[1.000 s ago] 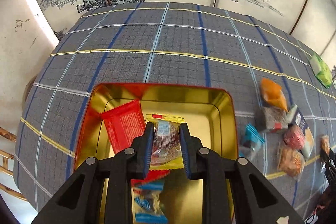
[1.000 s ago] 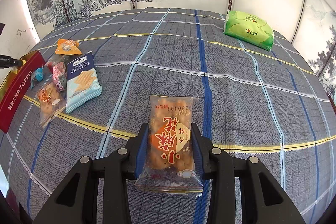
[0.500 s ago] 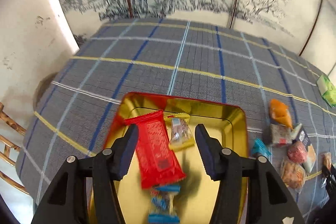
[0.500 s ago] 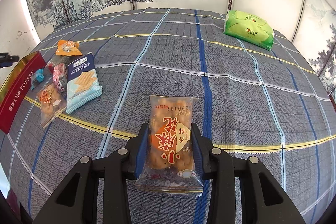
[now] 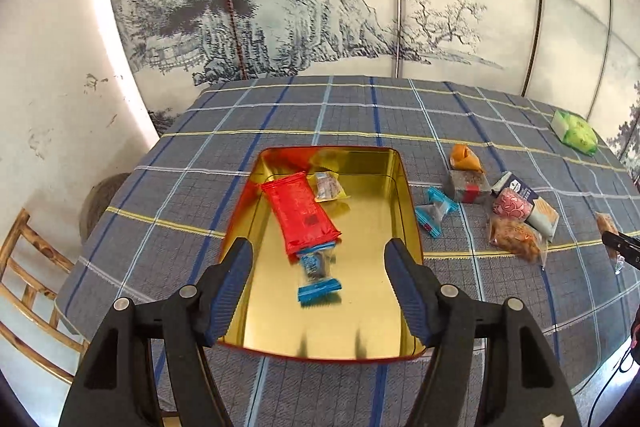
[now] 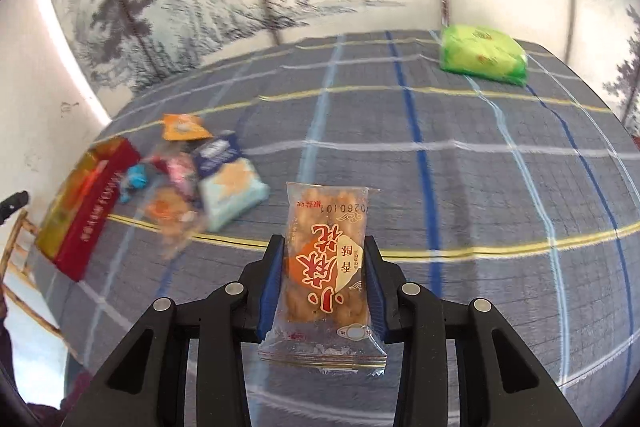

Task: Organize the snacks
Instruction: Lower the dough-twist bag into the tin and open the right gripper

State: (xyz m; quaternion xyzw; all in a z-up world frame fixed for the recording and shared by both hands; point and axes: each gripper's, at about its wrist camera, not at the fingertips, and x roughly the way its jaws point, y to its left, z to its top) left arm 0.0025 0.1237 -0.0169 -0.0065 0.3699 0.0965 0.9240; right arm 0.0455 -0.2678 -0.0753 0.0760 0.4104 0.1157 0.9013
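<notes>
My left gripper (image 5: 320, 283) is opening, nothing between its jaws, above the gold tin (image 5: 404, 187). My right gripper (image 6: 325, 281) clamps a clear snack packet (image 6: 326, 267); the snack pile (image 6: 188, 183) is blurred.

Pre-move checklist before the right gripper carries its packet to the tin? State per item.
1. Right gripper pads pressing on the clear fried-snack packet: ok.
2. Packet off the checked tablecloth: cannot tell; the view is blurred and no gap shows.
3. Left gripper empty: ok, jaws opening, nothing between them.
4. Left gripper out of the drop zone: not ok, it hangs over the gold tin.
5. Room in the tin: ok; the red wafer packet, yellow candy and blue candy leave bare floor on the right side.
6. Loose snack pile between packet and tin: not ok, it lies beside the tin.
</notes>
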